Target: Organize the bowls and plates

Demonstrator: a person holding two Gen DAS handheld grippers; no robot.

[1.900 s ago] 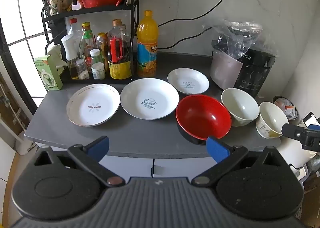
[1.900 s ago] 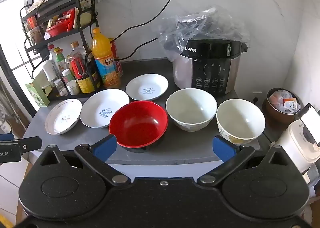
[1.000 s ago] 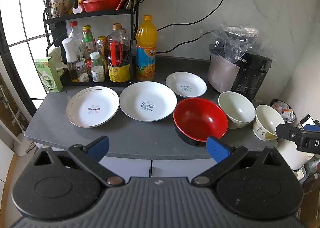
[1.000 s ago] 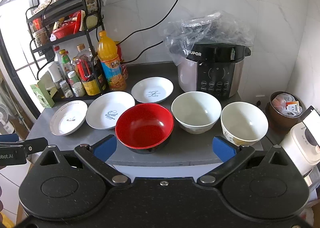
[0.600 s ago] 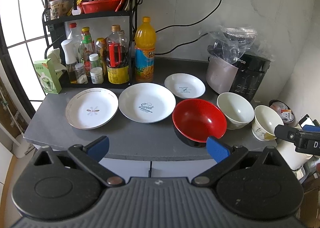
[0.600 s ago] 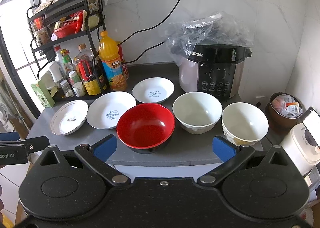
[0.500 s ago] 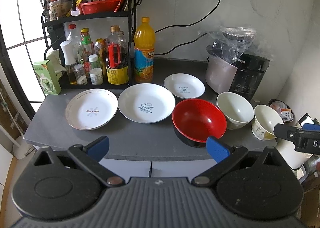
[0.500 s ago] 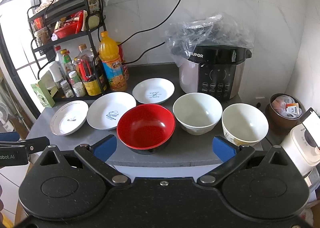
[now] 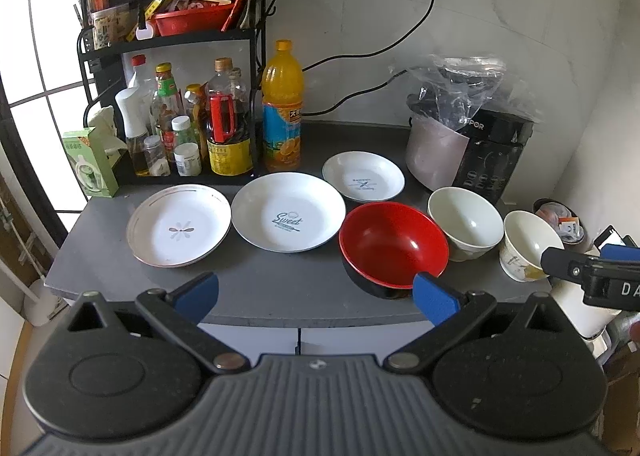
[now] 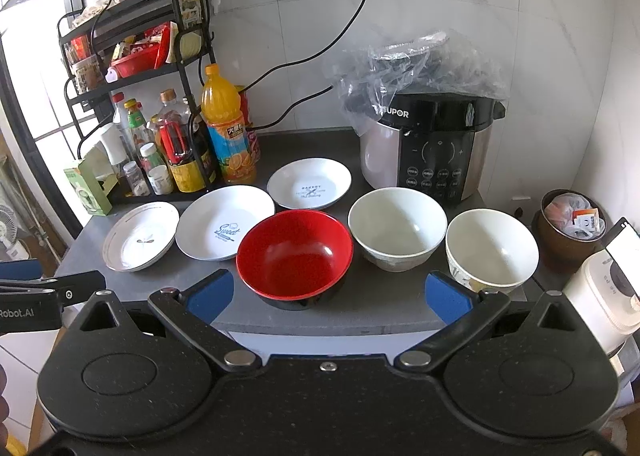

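On the grey counter (image 9: 256, 280) stand three white plates: a gold-rimmed one (image 9: 179, 225) at the left, a large "Sweet" plate (image 9: 288, 211), and a small plate (image 9: 363, 176) behind. To their right stand a red bowl (image 9: 394, 242), a white bowl (image 9: 465, 223) and a patterned white bowl (image 9: 528, 244). The same dishes show in the right wrist view: the red bowl (image 10: 295, 254), white bowl (image 10: 397, 228), patterned bowl (image 10: 491, 250). My left gripper (image 9: 316, 296) is open and empty, in front of the counter edge. My right gripper (image 10: 328, 298) is open and empty, before the red bowl.
A black rack (image 9: 176, 56) with bottles stands at the back left beside an orange juice bottle (image 9: 282, 106). A pressure cooker (image 10: 434, 144) under a plastic bag stands at the back right. A brown pot (image 10: 570, 228) and a white appliance (image 10: 604, 292) stand off the counter's right end.
Both grippers have drawn slightly back and up from the counter, so the dishes look a little smaller. The dishes have not moved and the jaws stay open.
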